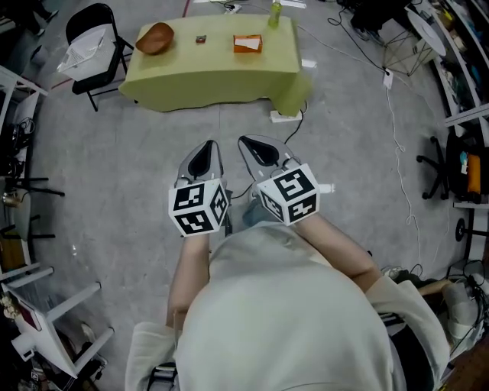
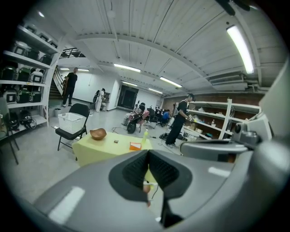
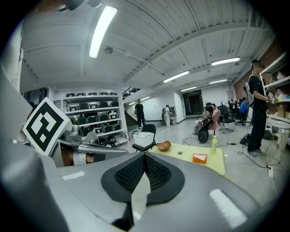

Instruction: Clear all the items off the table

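Head view: left hand-held gripper [image 1: 205, 146], right hand-held gripper [image 1: 250, 145] closed, empty, well short of far desk [image 1: 214, 76] with bowl [image 1: 155, 37], box [image 1: 247, 43]: probably nothing reachable yet.

Black folding chair [image 1: 89, 15] bearing white basket [image 1: 85, 50]; white power strip [image 1: 283, 116] on grey floor [image 1: 114, 164]; stocked shelving [image 2: 25, 84].

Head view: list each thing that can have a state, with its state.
left gripper, shut, empty
right gripper, shut, empty
wooden bowl, upright on the table
green bottle, standing upright on the table
orange box, lying flat on the table
folding chair, unfolded, white basket on its seat
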